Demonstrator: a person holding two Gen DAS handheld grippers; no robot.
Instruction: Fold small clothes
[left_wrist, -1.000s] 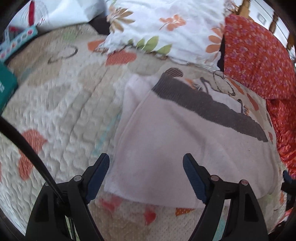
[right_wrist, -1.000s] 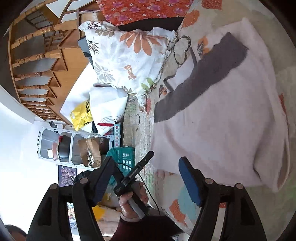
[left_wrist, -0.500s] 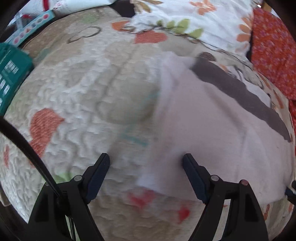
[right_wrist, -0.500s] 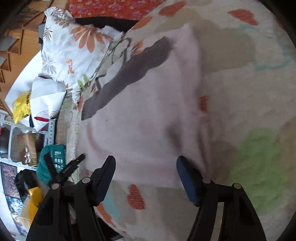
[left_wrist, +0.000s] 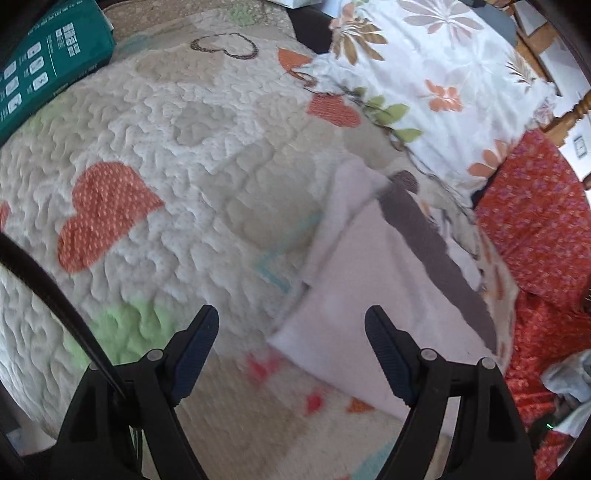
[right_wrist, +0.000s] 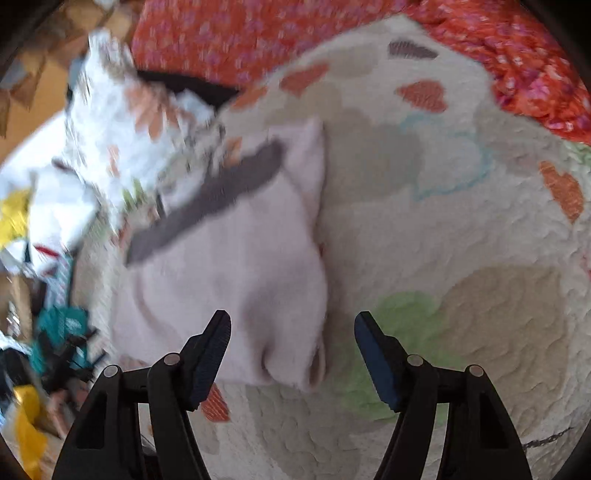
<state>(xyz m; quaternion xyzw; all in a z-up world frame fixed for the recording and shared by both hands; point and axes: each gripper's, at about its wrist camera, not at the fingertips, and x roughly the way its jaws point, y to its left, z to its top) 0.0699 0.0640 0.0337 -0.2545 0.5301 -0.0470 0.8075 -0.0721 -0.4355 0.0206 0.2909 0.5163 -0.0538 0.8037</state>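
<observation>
- Both views have swung since a second ago; the left gripper (left_wrist: 291, 343) and right gripper (right_wrist: 291, 347) hang spread, empty.
- The pale pink, grey-banded soft cloth garment (left_wrist: 373, 295) lies folded mid-quilt (left_wrist: 192, 147), near the floral pillow (left_wrist: 436, 66).
- Light and limp; best pinched at its near corners.

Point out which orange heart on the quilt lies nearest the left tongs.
The big dotted orange heart, left of the left tongs; the one by the floral pillow sits farther off.
</observation>
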